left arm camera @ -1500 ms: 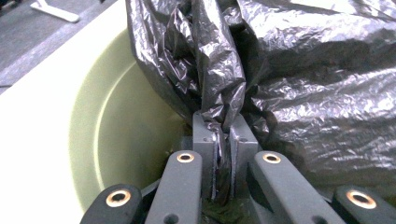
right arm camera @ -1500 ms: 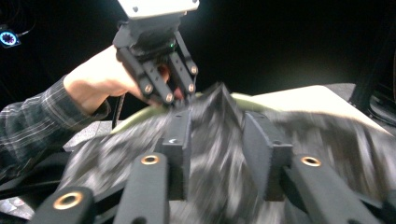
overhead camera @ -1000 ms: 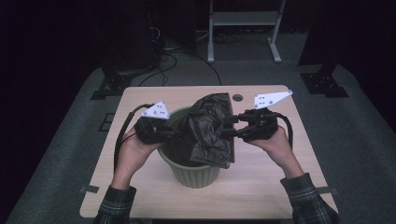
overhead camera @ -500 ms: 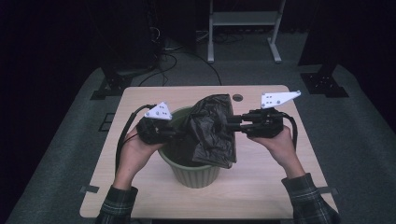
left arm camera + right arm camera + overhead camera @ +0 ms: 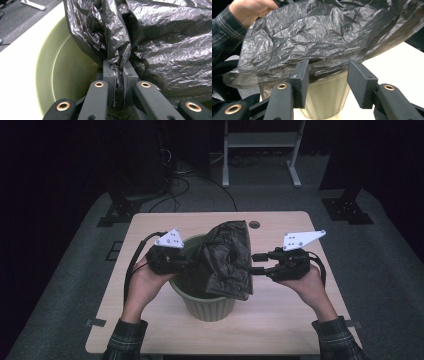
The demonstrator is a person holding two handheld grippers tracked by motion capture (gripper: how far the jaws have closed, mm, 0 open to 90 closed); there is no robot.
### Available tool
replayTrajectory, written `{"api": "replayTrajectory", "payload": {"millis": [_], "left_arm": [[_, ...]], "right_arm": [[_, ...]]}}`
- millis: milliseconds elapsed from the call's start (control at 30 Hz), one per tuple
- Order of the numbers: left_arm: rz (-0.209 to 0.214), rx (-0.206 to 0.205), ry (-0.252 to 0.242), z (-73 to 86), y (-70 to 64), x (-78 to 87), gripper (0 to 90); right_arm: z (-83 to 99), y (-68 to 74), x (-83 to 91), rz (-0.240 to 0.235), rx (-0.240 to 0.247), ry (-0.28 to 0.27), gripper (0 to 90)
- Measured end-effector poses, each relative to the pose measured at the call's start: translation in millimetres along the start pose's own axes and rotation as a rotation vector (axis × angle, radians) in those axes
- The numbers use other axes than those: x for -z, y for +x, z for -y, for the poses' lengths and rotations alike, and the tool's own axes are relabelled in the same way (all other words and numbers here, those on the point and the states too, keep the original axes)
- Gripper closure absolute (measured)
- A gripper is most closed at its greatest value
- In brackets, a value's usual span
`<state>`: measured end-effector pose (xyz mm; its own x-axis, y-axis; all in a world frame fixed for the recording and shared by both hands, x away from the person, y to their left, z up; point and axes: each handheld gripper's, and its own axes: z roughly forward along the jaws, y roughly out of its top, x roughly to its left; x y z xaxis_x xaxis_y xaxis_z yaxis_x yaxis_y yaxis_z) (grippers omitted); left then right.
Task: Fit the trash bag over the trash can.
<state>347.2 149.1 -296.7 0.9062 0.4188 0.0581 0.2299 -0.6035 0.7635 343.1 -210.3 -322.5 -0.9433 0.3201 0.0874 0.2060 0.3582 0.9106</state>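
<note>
Since the earlier high view, the right gripper (image 5: 256, 263) has drawn back from the black bin bag (image 5: 227, 257) toward the table's right side, and its jaws, which had been at the plastic, now stand clear of it; the left gripper (image 5: 186, 263) has stayed where it was.

Nearest the person, 2 forearms in plaid sleeves (image 5: 125, 340) come up from the bottom edge of the high view, each hand wrapped around a gripper body with a white three-cornered plate on top. Between them, toward the table's near half, stands the pale green ribbed waste bin (image 5: 207, 305) on the light wooden table (image 5: 280, 320).

In the left gripper view, the left gripper (image 5: 119, 72) has its 2 jaws pressed nearly together on a gathered fold of the bag (image 5: 160, 45), the crinkled plastic squeezed between the pads just over the bin's yellow-green inner wall (image 5: 62, 75).

In the right gripper view, the right gripper (image 5: 329, 77) is spread wide, nothing between the jaws; the bag's lower edge (image 5: 312, 37) hangs just above and beyond them, and the bin's ribbed outer wall (image 5: 327, 100) shows through the gap. The person's left hand (image 5: 252, 8) is beyond, at the bag's far side.

The bag drapes from the bin's mouth, bunched upward and leaning over the rim's right side.

Farther off, a small dark round grommet (image 5: 254, 225) sits near the table's far edge, and beyond it are floor cables and a white stand (image 5: 260, 150). No writing or brand can be read anywhere.
</note>
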Motion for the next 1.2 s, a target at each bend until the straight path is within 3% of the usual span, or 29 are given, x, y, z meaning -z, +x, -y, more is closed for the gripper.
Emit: {"api": "replayTrajectory", "payload": {"millis": [300, 467, 900, 1067, 1200], "left_arm": [[0.004, -0.005, 0.007, -0.8, -0.5, -3.1, 84.2], [0.016, -0.019, 0.016, -4.6, -4.0, -7.9, 84.1], [0.02, -0.074, 0.054, -7.9, -12.3, -18.2, 82.4], [0.03, -0.088, 0.047, -8.6, -15.0, -21.3, 81.9], [0.029, -0.091, 0.036, -7.4, -17.2, -21.4, 78.0]], "right_arm": [[-6.0, 1.9, -5.4, -0.011, 0.006, -0.027, 50.4], [-19.3, 3.2, -12.8, -0.028, 0.018, -0.046, 51.0], [-64.5, 1.7, -65.2, -0.062, 0.024, -0.069, 53.6], [-82.2, 4.2, -88.7, -0.031, 0.04, -0.021, 53.6], [-85.1, 3.6, -98.4, -0.022, 0.037, -0.018, 53.4]]}}
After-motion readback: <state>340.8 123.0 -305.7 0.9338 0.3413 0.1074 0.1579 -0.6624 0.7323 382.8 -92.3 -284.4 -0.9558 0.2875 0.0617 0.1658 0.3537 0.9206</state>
